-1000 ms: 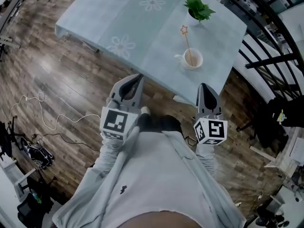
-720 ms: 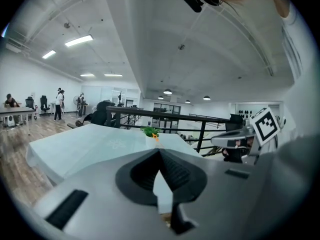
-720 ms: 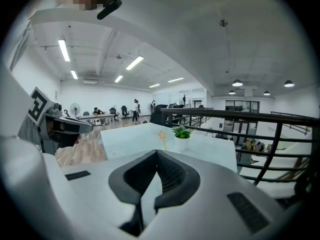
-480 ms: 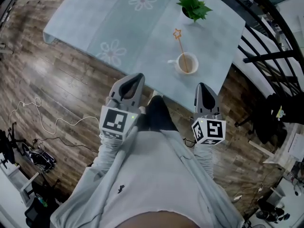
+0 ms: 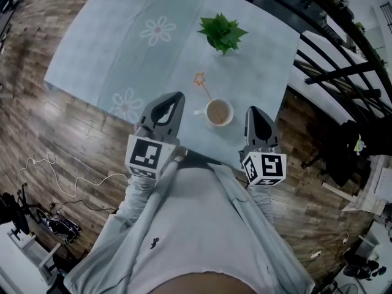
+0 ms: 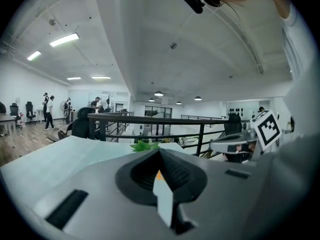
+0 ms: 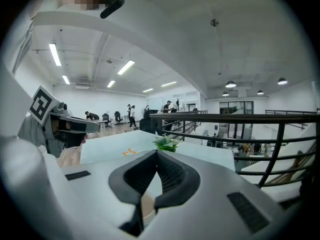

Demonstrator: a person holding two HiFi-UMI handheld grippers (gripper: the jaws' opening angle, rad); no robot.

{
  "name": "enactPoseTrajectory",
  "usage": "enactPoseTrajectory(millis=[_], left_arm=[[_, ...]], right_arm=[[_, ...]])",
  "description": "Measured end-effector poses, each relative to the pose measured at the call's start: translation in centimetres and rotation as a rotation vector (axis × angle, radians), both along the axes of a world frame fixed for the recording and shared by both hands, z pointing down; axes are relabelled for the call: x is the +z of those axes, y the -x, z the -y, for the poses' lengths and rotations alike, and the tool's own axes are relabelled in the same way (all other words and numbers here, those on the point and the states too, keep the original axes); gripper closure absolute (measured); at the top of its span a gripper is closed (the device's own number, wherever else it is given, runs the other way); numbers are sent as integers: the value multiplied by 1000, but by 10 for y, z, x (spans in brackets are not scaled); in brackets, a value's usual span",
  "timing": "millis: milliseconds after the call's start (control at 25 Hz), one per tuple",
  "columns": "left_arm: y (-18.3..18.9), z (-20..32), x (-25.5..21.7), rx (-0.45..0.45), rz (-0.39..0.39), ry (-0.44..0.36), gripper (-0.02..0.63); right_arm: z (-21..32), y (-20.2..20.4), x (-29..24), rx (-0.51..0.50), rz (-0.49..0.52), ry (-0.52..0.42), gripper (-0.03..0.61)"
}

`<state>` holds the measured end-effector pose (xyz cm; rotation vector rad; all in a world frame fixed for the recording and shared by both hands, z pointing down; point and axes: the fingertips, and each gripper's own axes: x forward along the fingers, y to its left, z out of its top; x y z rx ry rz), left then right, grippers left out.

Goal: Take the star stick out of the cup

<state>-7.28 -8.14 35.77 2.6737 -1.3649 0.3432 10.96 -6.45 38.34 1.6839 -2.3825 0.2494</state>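
Left gripper [image 5: 178, 95] and right gripper [image 5: 252, 109] are both pressed together and empty: spread one, then pinch the star stick [image 5: 204, 89] above the cup [image 5: 231, 114] at the table's [image 5: 110, 48] near edge.

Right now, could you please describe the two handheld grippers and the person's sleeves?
Both the left gripper and right gripper are light grey tapered plastic shells with dark ribbed pads; each carries a white cube with black square markers. The person wears pale grey sleeves.

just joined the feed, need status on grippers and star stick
Left gripper, right gripper shut, empty, flanking the cup. Star stick in cup, untouched. Plant beyond, path clear.
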Motion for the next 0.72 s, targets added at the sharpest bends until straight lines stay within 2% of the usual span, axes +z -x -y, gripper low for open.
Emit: enactPoseTrajectory(millis=[320, 600, 720], left_arm=[[-29, 34, -10, 22, 10, -12, 594], [-39, 48, -9, 45, 8, -16, 594], [-39, 56, -7, 58, 9, 9, 594]], right_arm=[[25, -37, -3, 41, 32, -4, 563], [32, -43, -3, 50, 36, -3, 563], [35, -43, -4, 65, 35, 2, 563]])
